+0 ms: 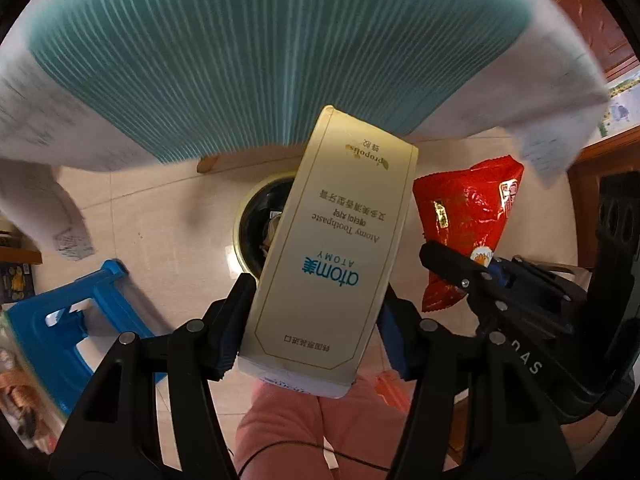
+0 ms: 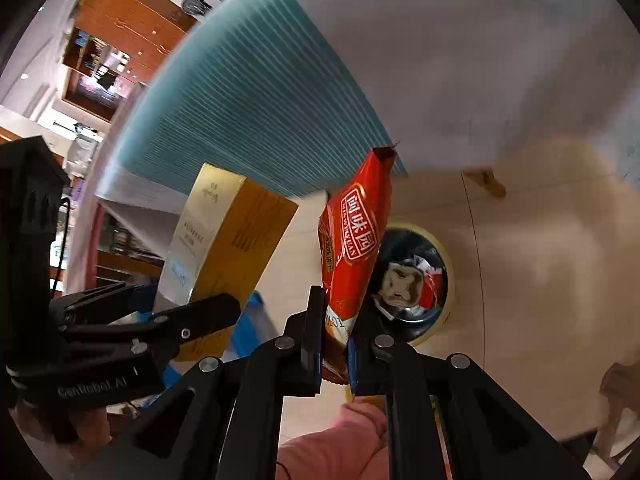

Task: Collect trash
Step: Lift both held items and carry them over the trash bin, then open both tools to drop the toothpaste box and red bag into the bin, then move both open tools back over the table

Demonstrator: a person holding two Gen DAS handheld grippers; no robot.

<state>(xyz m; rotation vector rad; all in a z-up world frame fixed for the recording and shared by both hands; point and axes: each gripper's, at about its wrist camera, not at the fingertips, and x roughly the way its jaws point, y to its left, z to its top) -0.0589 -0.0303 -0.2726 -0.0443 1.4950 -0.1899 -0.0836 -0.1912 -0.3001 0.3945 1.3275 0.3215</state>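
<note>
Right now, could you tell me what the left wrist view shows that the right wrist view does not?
Only the left wrist view shows the toothpaste box's printed Atomy front and the whole blue stool. Only the right wrist view shows the wooden cabinets and the trash inside the bin. Both show the box in the left tongs, the red snack bag in the right tongs, and the bin below.

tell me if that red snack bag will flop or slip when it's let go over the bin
The red snack bag looks thin and crinkly, so probably light and floppy. The right gripper pinches only its bottom end, yet it stands upright, so it likely keeps some stiffness.
</note>
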